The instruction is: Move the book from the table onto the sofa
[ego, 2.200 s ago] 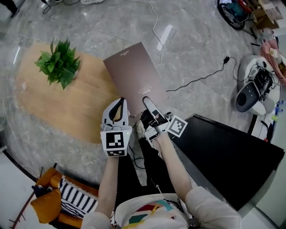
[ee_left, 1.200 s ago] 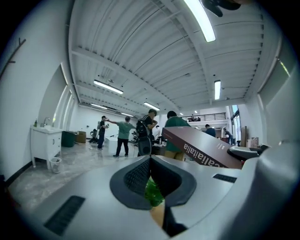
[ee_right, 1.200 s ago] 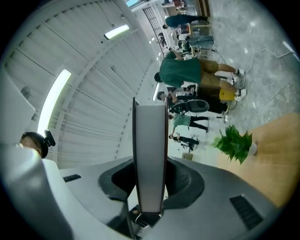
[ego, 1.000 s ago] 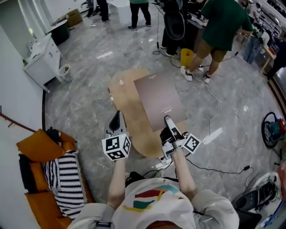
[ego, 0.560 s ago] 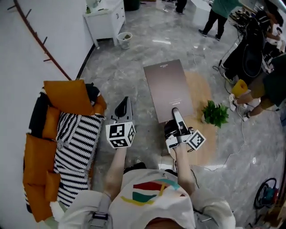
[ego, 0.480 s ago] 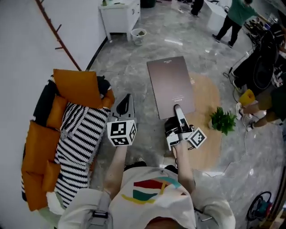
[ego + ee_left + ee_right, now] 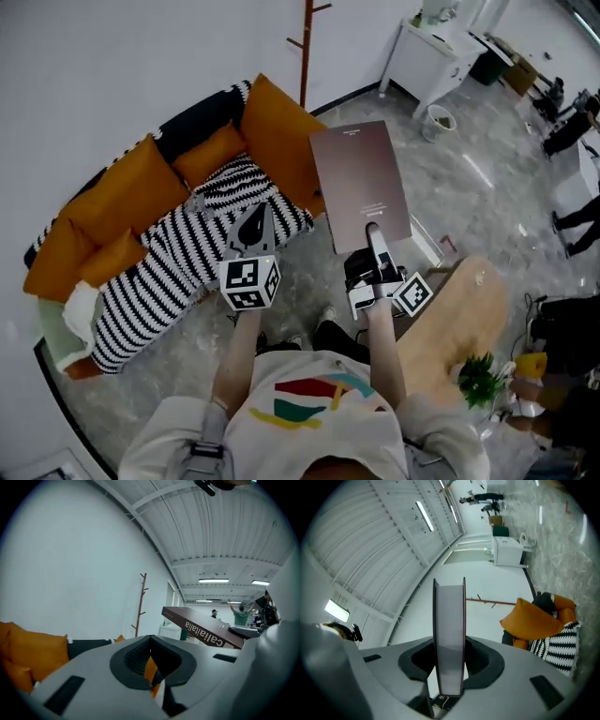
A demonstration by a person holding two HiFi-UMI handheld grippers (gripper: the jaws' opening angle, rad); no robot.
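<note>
Grey jaws of the right gripper point(image 7: 374, 234) pinch the brown book point(image 7: 361, 183) at the middle of its near edge, holding it flat in the air by the right end of the sofa point(image 7: 103, 202). Beside it, the left gripper point(image 7: 253, 225) is pressed together, empty. Stiff and smooth-covered, the book probably levers heavily from one edge, so a deep bite suits.

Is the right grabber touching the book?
Touching. The right gripper view shows the book edge-on, clamped between the jaws of the right gripper.
</note>
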